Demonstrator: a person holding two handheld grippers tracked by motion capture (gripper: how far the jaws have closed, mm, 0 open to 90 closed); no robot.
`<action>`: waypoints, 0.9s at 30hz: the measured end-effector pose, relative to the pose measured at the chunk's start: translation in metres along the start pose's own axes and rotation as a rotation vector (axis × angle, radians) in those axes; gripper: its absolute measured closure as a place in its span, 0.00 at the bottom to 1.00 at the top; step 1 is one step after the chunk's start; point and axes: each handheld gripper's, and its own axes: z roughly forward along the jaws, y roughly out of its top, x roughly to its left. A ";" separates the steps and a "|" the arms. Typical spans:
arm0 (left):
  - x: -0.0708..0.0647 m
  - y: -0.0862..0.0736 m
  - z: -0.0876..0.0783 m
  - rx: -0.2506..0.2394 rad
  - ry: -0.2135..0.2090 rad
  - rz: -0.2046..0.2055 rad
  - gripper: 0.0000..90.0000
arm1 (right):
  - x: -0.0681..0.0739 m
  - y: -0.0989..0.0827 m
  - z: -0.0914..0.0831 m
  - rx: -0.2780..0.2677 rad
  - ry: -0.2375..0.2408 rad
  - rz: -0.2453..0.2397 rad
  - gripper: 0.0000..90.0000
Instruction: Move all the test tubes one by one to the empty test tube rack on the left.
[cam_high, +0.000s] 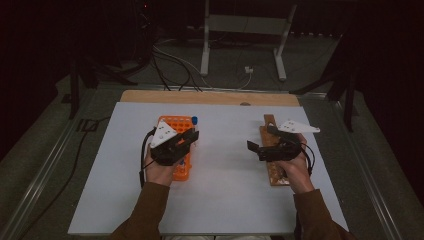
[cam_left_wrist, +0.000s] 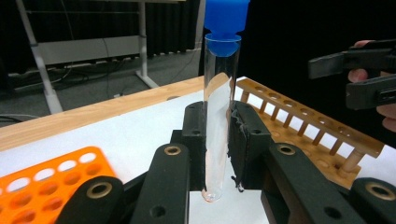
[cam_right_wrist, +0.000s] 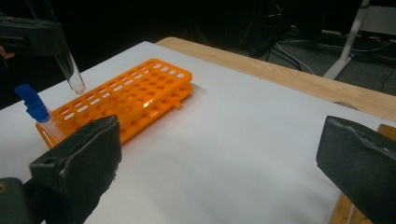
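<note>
The left tool (cam_left_wrist: 217, 140) is clamped on a clear test tube (cam_left_wrist: 218, 116) with a blue stopper (cam_left_wrist: 226, 21), held upright with its rounded bottom hanging free just below the pads, above the white sheet. In the high view this tool (cam_high: 192, 135) sits over the right edge of the orange rack (cam_high: 175, 125), which lies on the left half of the sheet; a second blue-stoppered tube (cam_right_wrist: 37, 112) stands in a hole at one end of that rack. The right tool (cam_right_wrist: 219, 158) has its jaws wide apart with nothing between them, and hovers over the wooden rack (cam_high: 272, 150) on the right side, well apart from the orange one. The white sheet (cam_high: 220, 200) covers most of the bench (cam_high: 210, 96), whose bare wooden edge shows along the far side. Beyond it the room is dark: a grey floor, loose cables (cam_high: 170, 60), and what seems to be a white metal stand (cam_high: 245, 30).
</note>
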 end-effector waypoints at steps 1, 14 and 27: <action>0.003 -0.001 -0.002 -0.002 0.004 -0.003 0.87 | 0.000 0.000 0.000 0.001 -0.003 -0.002 0.00; 0.036 -0.011 -0.039 -0.020 0.089 -0.031 0.87 | -0.011 -0.005 -0.010 0.012 -0.030 0.005 0.00; 0.057 -0.034 -0.073 -0.026 0.164 -0.050 0.87 | -0.016 -0.012 -0.026 -0.014 -0.051 0.012 0.00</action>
